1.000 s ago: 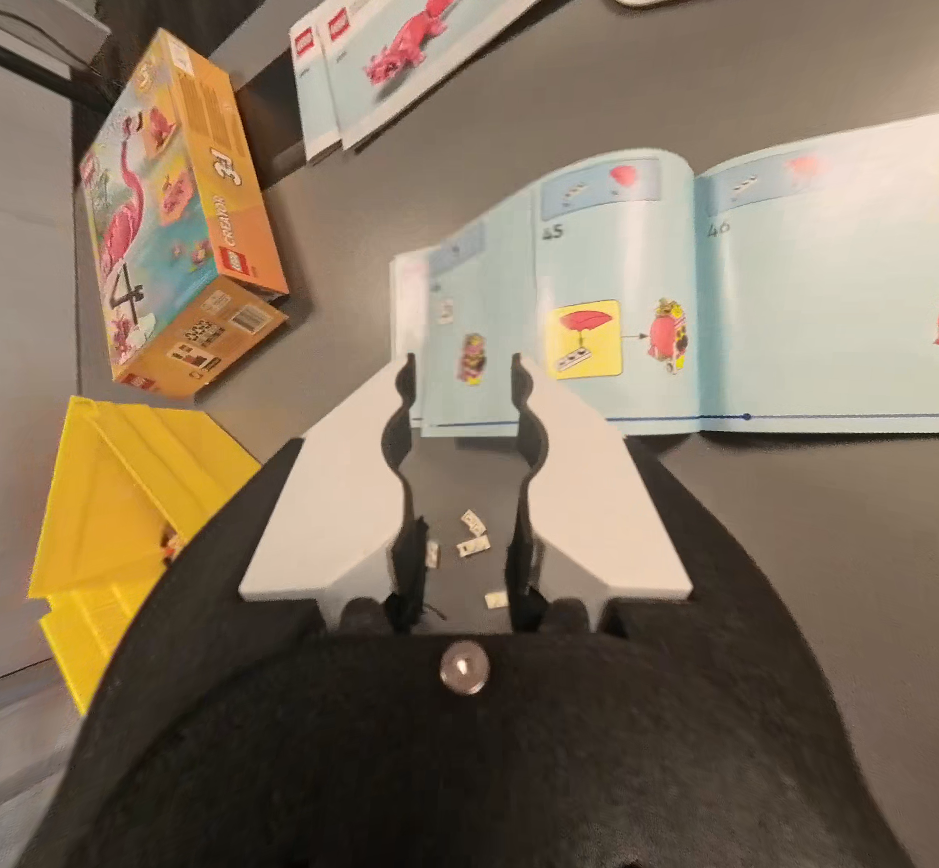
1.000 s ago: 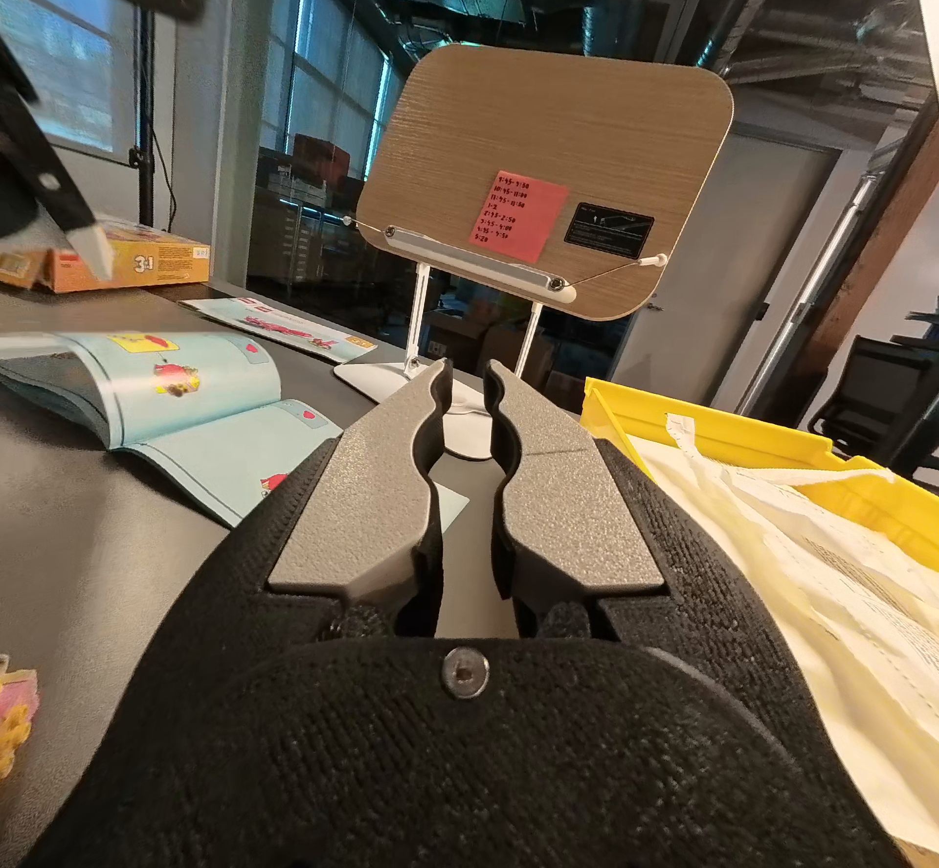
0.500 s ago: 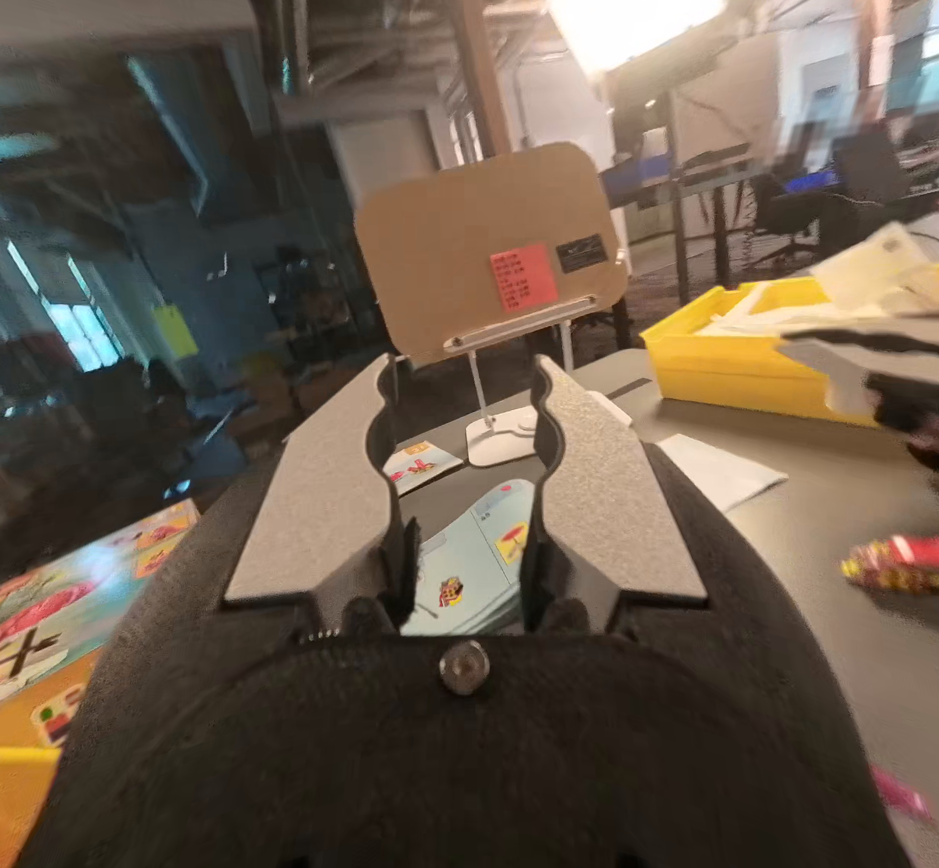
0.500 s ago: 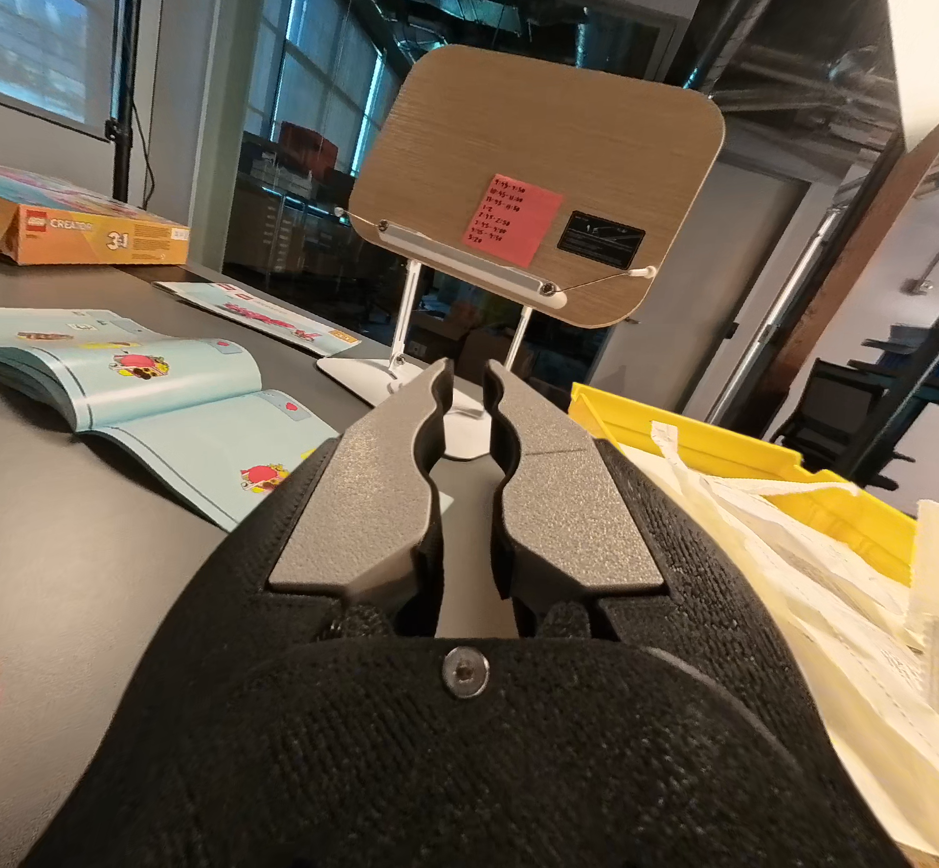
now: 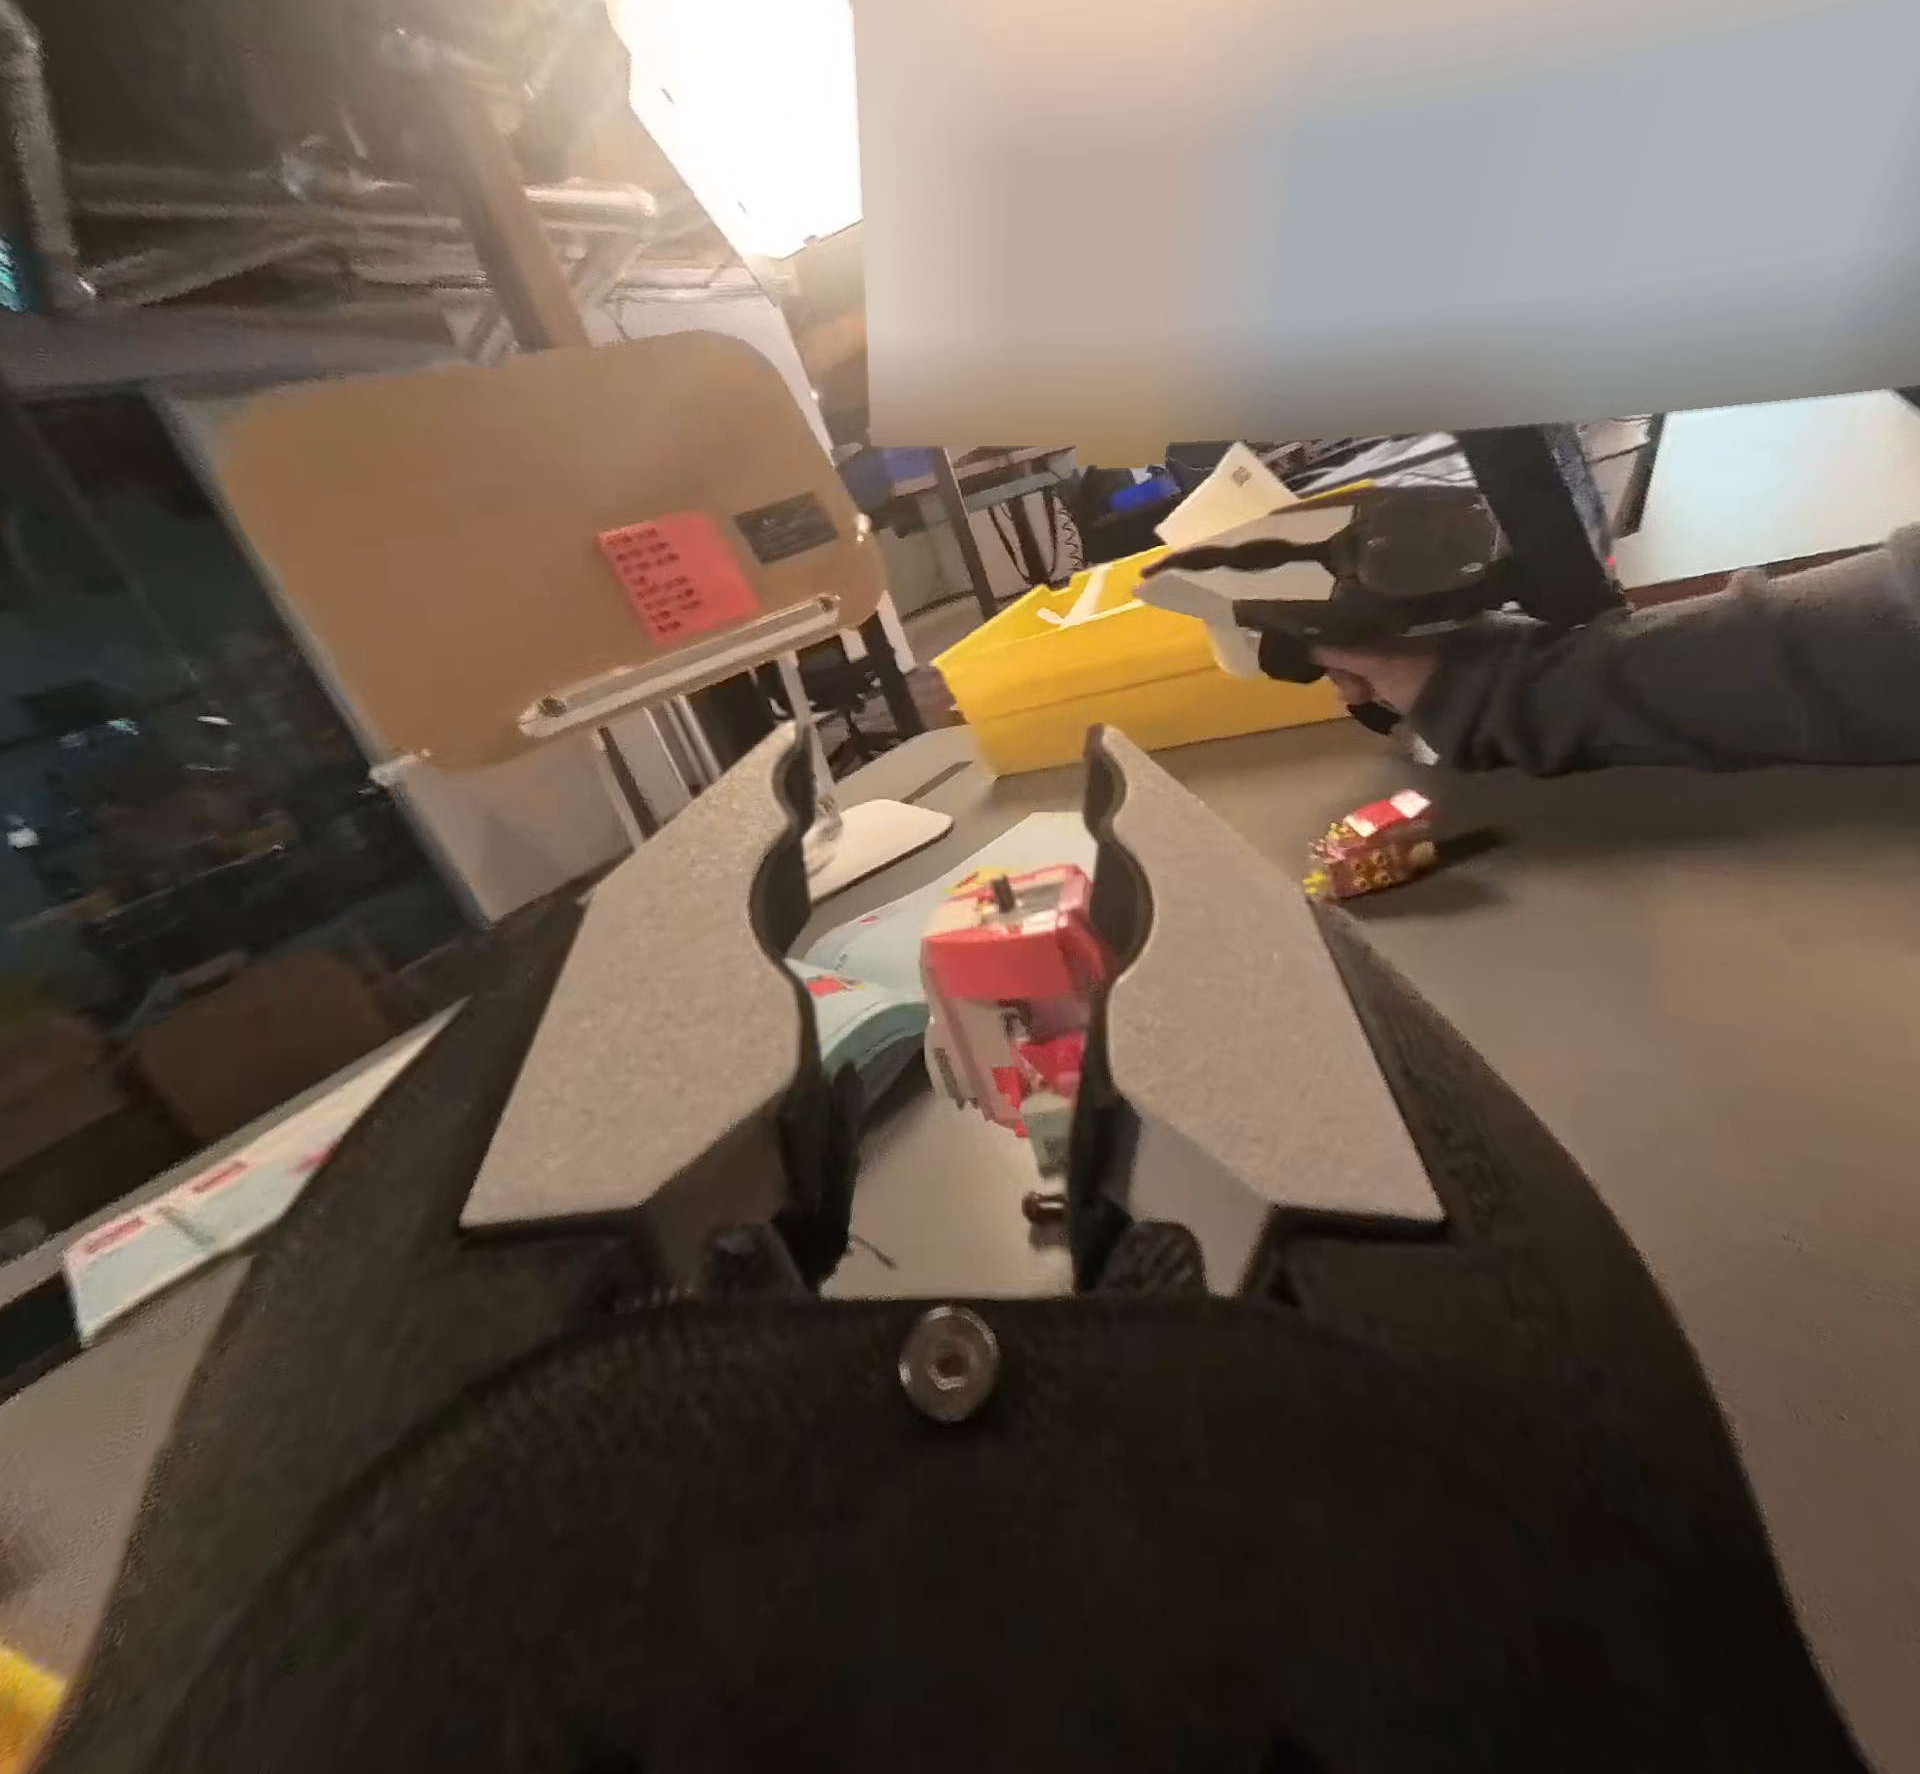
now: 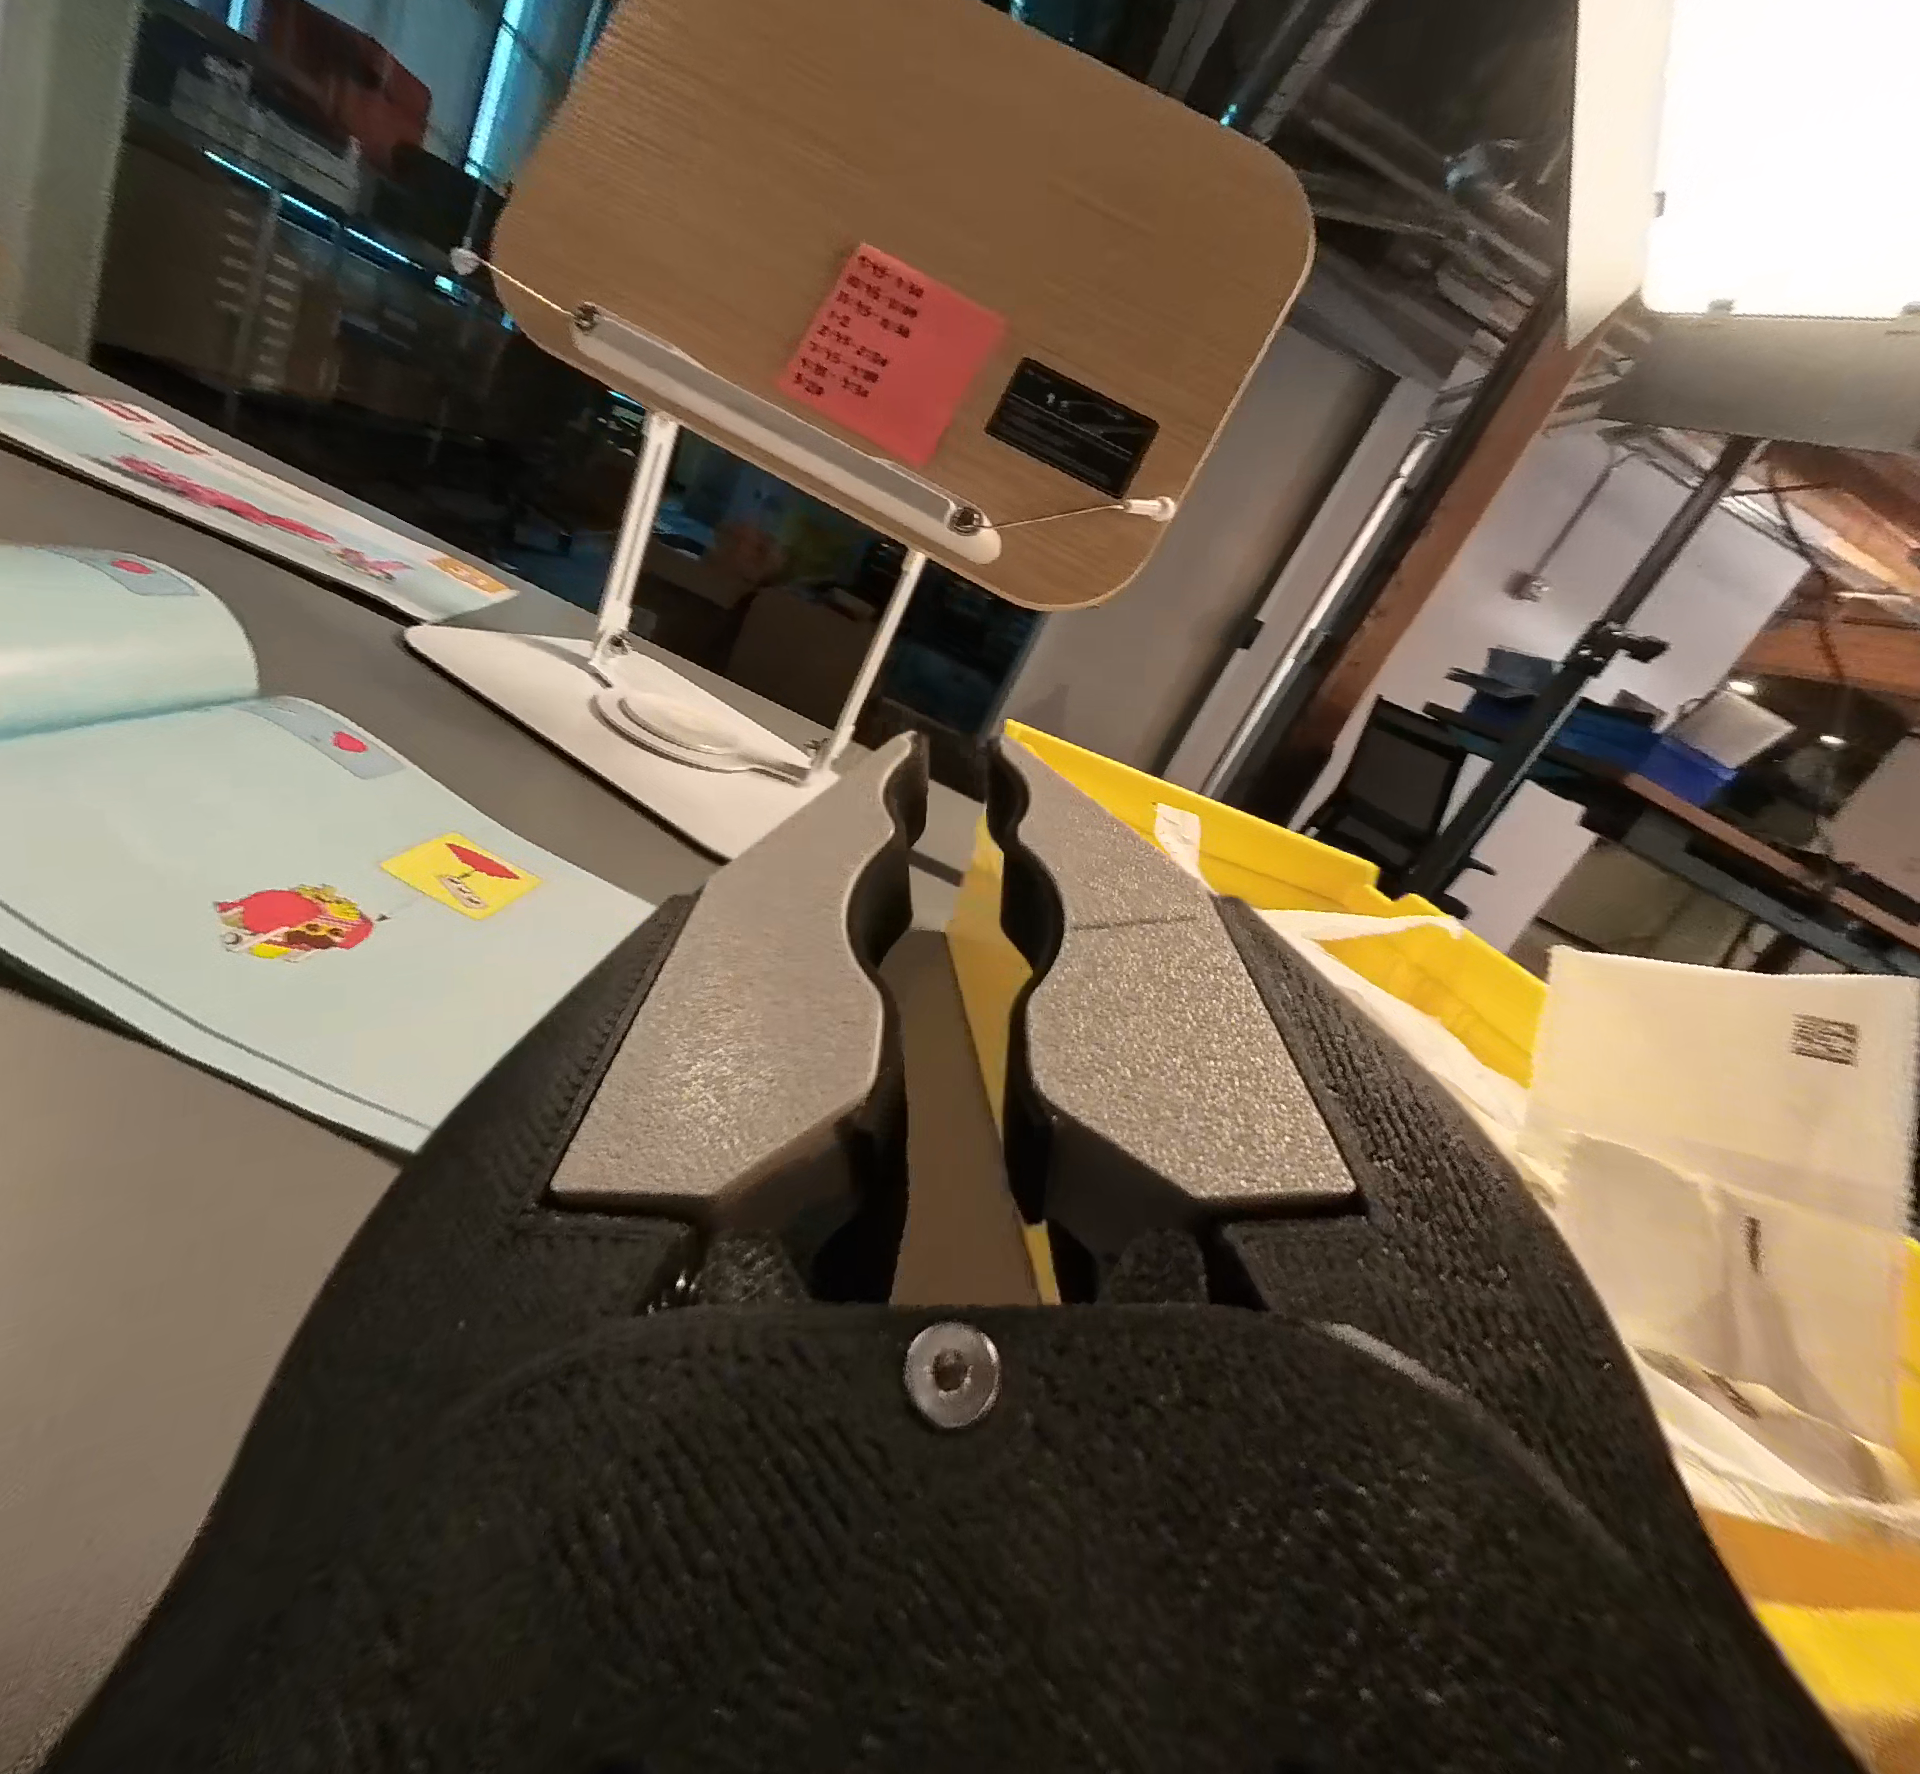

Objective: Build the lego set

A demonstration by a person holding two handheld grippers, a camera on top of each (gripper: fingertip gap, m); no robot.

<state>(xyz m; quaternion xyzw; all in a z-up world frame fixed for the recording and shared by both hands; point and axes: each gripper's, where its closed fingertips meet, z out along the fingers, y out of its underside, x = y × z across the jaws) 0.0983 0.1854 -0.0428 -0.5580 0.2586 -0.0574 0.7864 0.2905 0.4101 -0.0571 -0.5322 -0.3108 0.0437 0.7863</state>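
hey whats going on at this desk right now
A person holds a gripper in each hand over a dark desk. The left gripper is open, a red and white brick model sitting between its fingers against the right one, the left finger clear of it. The right gripper, nearly closed with nothing in it, hovers at the edge of a yellow bin of paper bags. An open instruction booklet and a wooden book stand lie nearby.

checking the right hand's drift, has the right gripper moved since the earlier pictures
Yes. The right gripper has moved forward and rightward: against the book stand, its tips now sit over the yellow bin.
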